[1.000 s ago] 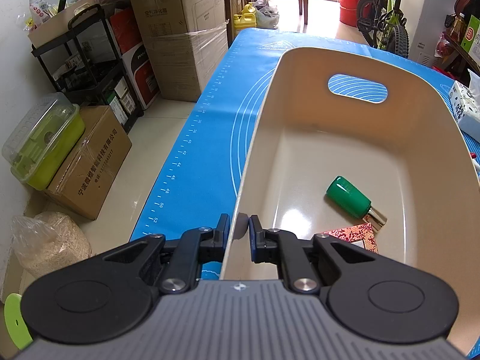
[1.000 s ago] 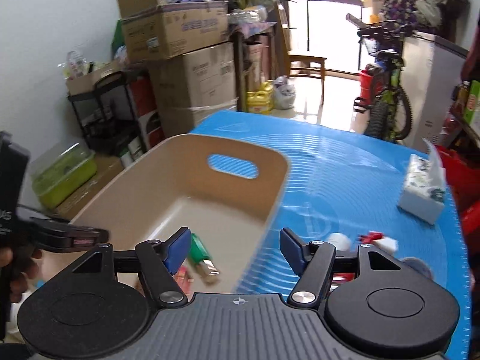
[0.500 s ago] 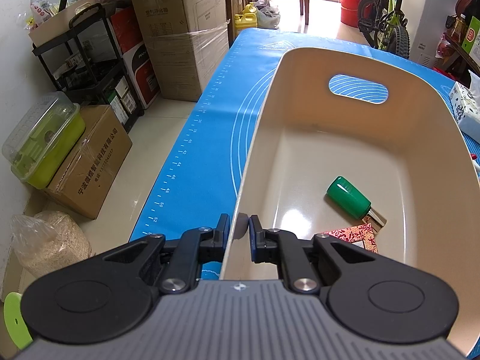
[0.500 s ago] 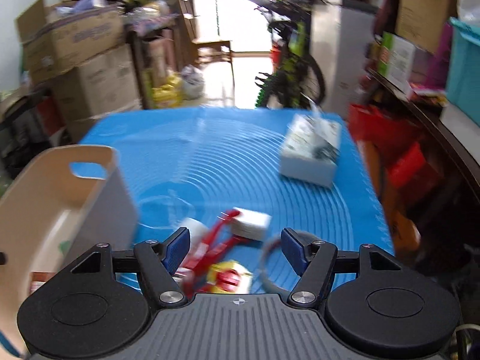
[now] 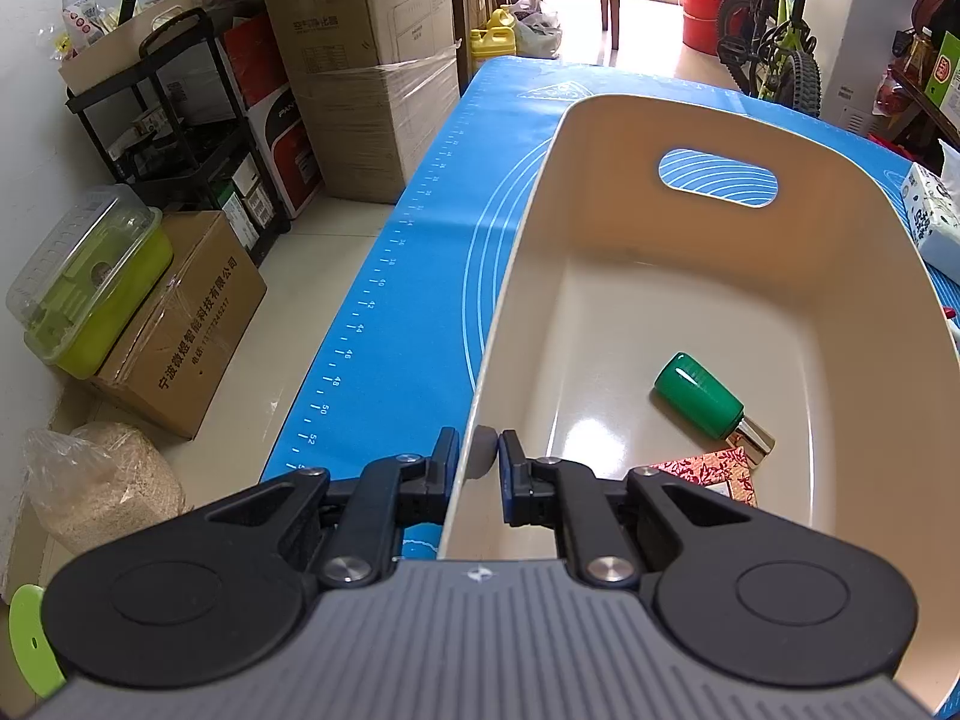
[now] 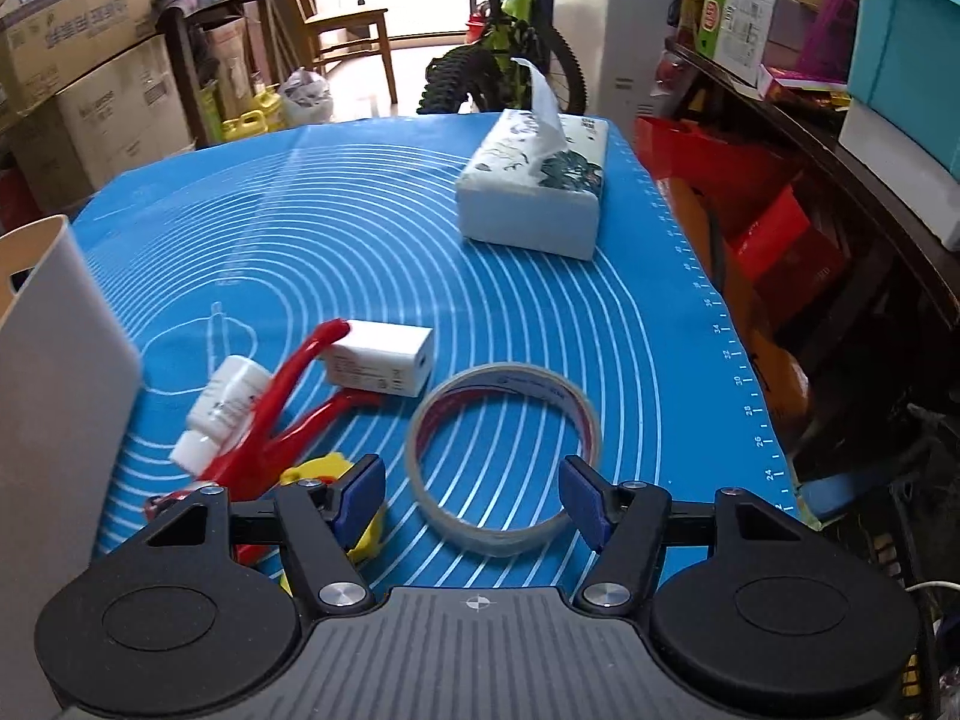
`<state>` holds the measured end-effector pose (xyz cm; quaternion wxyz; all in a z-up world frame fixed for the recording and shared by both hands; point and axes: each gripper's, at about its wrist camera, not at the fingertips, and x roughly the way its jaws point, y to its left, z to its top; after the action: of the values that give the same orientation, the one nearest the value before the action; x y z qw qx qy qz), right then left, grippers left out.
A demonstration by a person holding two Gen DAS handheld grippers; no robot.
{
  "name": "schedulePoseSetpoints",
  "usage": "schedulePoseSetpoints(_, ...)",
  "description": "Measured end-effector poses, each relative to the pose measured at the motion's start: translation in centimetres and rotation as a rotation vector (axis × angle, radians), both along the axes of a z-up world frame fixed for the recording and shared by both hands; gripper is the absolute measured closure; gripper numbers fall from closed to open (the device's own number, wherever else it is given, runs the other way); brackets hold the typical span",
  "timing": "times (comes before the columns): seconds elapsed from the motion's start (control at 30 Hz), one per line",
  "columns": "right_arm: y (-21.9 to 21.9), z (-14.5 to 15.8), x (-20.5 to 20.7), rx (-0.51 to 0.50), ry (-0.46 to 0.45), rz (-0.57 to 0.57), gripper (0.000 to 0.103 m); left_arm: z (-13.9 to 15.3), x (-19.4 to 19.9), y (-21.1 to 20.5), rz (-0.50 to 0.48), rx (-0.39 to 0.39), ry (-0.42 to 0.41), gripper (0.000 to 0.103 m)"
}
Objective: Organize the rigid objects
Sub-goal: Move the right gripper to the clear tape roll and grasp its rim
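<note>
My left gripper (image 5: 480, 450) is shut on the near rim of the beige bin (image 5: 690, 105). A green bottle (image 5: 699, 396) and a red patterned piece (image 5: 714, 471) lie inside the bin. On the blue mat (image 6: 360, 228) lies a clear tape roll (image 6: 510, 373). My right gripper (image 6: 471, 480) hangs over its near arc, jaws closing, pads not touching it. Left of the roll lie a white charger block (image 6: 384, 363), a red clamp (image 6: 282, 414), a small white bottle (image 6: 225, 408) and a yellow item (image 6: 318, 471).
A tissue pack (image 6: 534, 192) sits at the far right of the mat. The bin's outer wall (image 6: 54, 360) stands at the left of the right wrist view. Boxes, a shelf and a bicycle surround the table, and the mat's right edge runs close to dark shelving.
My right gripper swung from over the bin to the right and down, and now sits low over the tape roll. The left gripper kept its hold on the bin rim.
</note>
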<state>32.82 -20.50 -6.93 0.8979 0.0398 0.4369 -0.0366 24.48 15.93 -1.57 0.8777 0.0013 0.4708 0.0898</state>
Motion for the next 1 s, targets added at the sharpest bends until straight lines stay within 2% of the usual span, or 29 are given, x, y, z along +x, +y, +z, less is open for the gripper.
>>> schedulePoseSetpoints(0.2, 0.3, -1.2, 0.6, -0.031, -0.001, 0.010, 0.035, 0.0, 0.0, 0.0, 0.000, 0.001, 0.000, 0.087)
schedulePoseSetpoints(0.33, 0.6, -1.9, 1.0, -0.046, 0.005, 0.037, 0.042, 0.0, 0.0, 0.0, -0.001, 0.003, 0.000, 0.087)
schedulePoseSetpoints(0.4, 0.8, -2.2, 1.1, -0.044, -0.003, 0.052, 0.047, 0.0, 0.0, -0.1, -0.001, 0.004, 0.000, 0.087)
schedulePoseSetpoints(0.57, 1.3, -2.3, 1.3, -0.031, -0.014, 0.091, 0.070, 0.0, 0.0, -0.1, -0.002, 0.004, 0.000, 0.087)
schedulePoseSetpoints(0.73, 1.7, -2.3, 1.1, -0.037, -0.012, 0.105, 0.081, 0.0, 0.1, -0.1, -0.005, 0.012, 0.000, 0.087)
schedulePoseSetpoints(0.8, 1.5, -2.1, 1.1, -0.038, -0.015, 0.092, 0.083, 0.0, 0.0, -0.1, -0.003, 0.010, 0.000, 0.087)
schedulePoseSetpoints(1.0, 0.0, -0.3, 0.5, 0.047, -0.074, 0.017, 0.085, 0.1, 0.1, -0.1, -0.002, 0.009, 0.000, 0.087)
